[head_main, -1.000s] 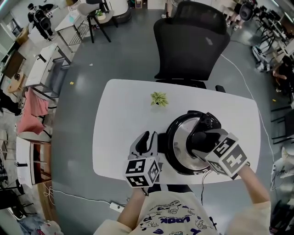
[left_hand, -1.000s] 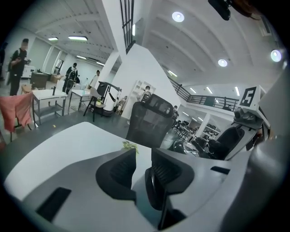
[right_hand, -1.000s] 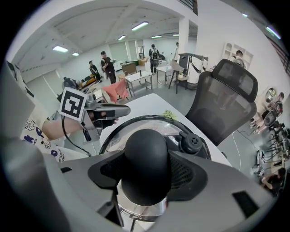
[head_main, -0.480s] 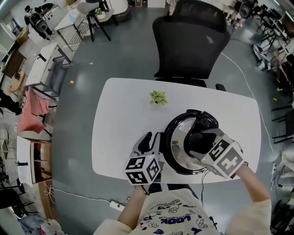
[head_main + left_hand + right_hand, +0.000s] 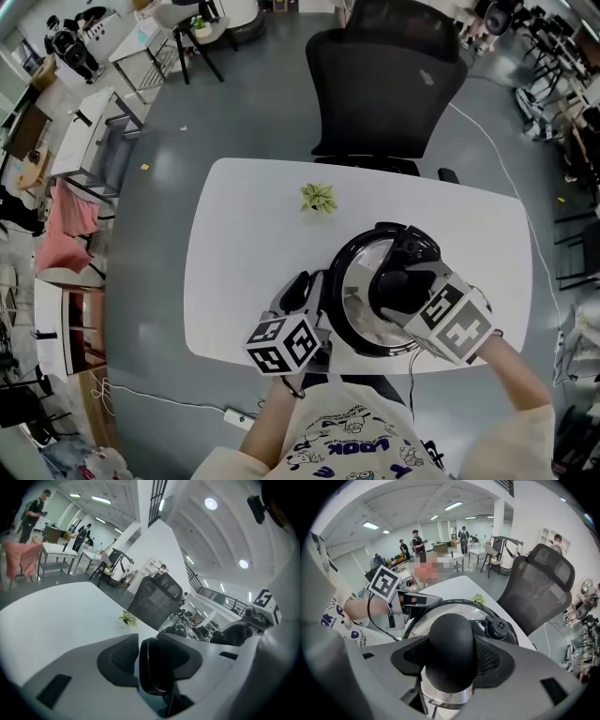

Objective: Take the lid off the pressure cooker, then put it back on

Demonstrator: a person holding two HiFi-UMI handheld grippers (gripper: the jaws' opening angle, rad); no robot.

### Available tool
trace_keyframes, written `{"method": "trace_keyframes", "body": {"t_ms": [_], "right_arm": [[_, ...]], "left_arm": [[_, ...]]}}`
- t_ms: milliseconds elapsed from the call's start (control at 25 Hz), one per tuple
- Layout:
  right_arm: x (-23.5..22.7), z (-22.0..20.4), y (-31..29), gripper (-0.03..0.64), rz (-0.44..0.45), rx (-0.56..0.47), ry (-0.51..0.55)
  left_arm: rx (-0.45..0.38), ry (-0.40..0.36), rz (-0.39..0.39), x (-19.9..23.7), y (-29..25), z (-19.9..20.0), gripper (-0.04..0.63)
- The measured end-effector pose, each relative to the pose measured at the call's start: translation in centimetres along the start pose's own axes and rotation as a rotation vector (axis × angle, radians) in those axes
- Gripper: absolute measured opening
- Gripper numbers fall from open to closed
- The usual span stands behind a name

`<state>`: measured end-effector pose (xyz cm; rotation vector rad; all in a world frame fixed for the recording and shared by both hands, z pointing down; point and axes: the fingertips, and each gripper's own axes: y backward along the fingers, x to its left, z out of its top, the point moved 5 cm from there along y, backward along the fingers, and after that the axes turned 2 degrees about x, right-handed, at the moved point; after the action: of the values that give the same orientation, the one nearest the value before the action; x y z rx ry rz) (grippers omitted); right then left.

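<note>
An open workroom with a grey floor (image 5: 187, 112) holds a white rounded counter (image 5: 234, 234), a black mesh chair (image 5: 384, 84) at its far side and a small green plant (image 5: 318, 198) near its far edge. The black pressure cooker (image 5: 342, 319) sits on the counter's near right part, its polished steel lid (image 5: 361, 292) in place.

The right gripper (image 5: 452, 663) comes down steeply from above and is clamped on the lid's round black knob (image 5: 450, 637), smooth and glossy, dead centre between ribbed pads. So the lid lies directly below that gripper, ready to be turned or lifted straight up.

At the cooker's left, the left gripper (image 5: 152, 660) straddles the black side handle (image 5: 159, 673). Its jaws have just been opening, and a sliver of gap shows at the left pad.
</note>
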<state>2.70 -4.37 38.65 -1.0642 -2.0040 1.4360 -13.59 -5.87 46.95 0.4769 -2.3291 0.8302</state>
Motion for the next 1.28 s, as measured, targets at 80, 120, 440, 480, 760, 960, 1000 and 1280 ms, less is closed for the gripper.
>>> {"method": "trace_keyframes", "body": {"t_ms": [80,120,440,480,760,960,1000,1280], "right_arm": [[-0.07,-0.04,-0.06,0.295,0.002,0.004,0.000],[-0.12,-0.08,-0.12,0.295,0.004,0.008,0.000],[-0.31,-0.29,-0.36,0.295,0.013,0.026,0.007],[-0.31,-0.28,-0.39,0.295,0.014,0.028,0.008],[-0.31,-0.21,-0.31,0.296,0.017,0.047,0.023],[-0.17,-0.10,-0.14,0.298,0.025,0.060,0.045],[-0.18,-0.12,-0.18,0.298,0.026,0.062,0.050],[-0.22,-0.17,-0.34,0.299,0.047,0.071,0.109]], "left_arm": [[-0.007,0.048,-0.013,0.11,-0.10,-0.15,0.127],[-0.011,0.069,-0.018,0.18,-0.18,-0.23,0.125],[-0.039,0.155,-0.031,0.56,-0.34,-0.54,0.123],[-0.042,0.162,-0.030,0.60,-0.33,-0.55,0.123],[-0.059,0.188,-0.033,0.62,-0.26,-0.50,0.115],[-0.054,0.195,-0.043,0.59,-0.10,-0.39,0.112],[-0.053,0.194,-0.044,0.60,-0.13,-0.44,0.112],[-0.056,0.200,-0.047,0.69,-0.23,-0.58,0.112]]}}
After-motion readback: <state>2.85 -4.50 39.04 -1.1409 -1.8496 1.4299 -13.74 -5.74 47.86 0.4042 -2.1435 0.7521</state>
